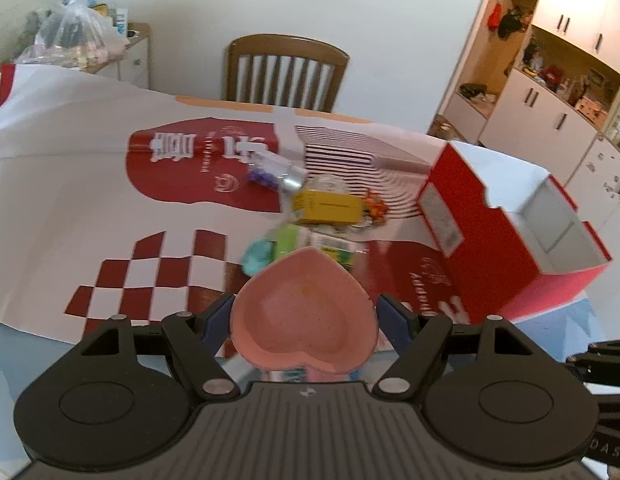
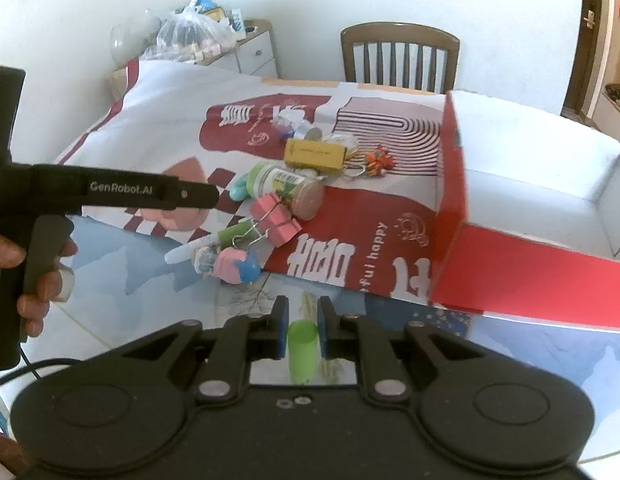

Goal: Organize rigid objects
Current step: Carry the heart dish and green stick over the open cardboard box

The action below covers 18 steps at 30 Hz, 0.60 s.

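Fingers of the left gripper (image 1: 304,316) clamp a pink heart dish (image 1: 304,318). Right gripper (image 2: 303,330) fingers pinch a green cap (image 2: 302,350); red box (image 2: 509,200) at two o'clock

Left gripper (image 1: 306,316): black body showing ribbed grey top plate, round side discs, silver screws, dark blue finger pads (image 1: 218,320). Right gripper (image 2: 303,330): matching black, blue pads. Left tool handle wearing white "GenRobot.AI" lettering, black cable trailing. Hand (image 2: 34,276): bare skin, fingertip showing white wrap.
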Tool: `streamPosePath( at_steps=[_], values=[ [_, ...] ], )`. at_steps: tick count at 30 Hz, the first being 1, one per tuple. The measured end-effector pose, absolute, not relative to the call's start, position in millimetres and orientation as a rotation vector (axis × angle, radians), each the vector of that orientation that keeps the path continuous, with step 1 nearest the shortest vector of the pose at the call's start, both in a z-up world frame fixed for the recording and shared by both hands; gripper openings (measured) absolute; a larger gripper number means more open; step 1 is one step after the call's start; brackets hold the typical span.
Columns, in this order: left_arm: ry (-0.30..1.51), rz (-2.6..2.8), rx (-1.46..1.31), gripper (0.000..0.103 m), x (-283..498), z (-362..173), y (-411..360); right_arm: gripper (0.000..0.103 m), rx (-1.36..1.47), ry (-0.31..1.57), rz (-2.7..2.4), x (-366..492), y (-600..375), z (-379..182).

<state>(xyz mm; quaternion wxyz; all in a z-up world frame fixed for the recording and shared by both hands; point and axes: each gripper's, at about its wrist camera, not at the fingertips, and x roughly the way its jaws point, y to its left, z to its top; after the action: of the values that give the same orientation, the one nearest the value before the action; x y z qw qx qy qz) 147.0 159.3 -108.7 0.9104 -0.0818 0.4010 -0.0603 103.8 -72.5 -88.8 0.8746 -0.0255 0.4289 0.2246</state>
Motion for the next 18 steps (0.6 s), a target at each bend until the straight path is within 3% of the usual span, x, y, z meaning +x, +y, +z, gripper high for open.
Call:
streamPosePath(
  at_steps=[18],
  values=[
    [0.810, -0.269, -0.051, 0.077, 171.0, -47.1, 59.1, 0.014, 0.008, 0.696, 0.448, 165.9, -164.0, 4.6]
  ],
)
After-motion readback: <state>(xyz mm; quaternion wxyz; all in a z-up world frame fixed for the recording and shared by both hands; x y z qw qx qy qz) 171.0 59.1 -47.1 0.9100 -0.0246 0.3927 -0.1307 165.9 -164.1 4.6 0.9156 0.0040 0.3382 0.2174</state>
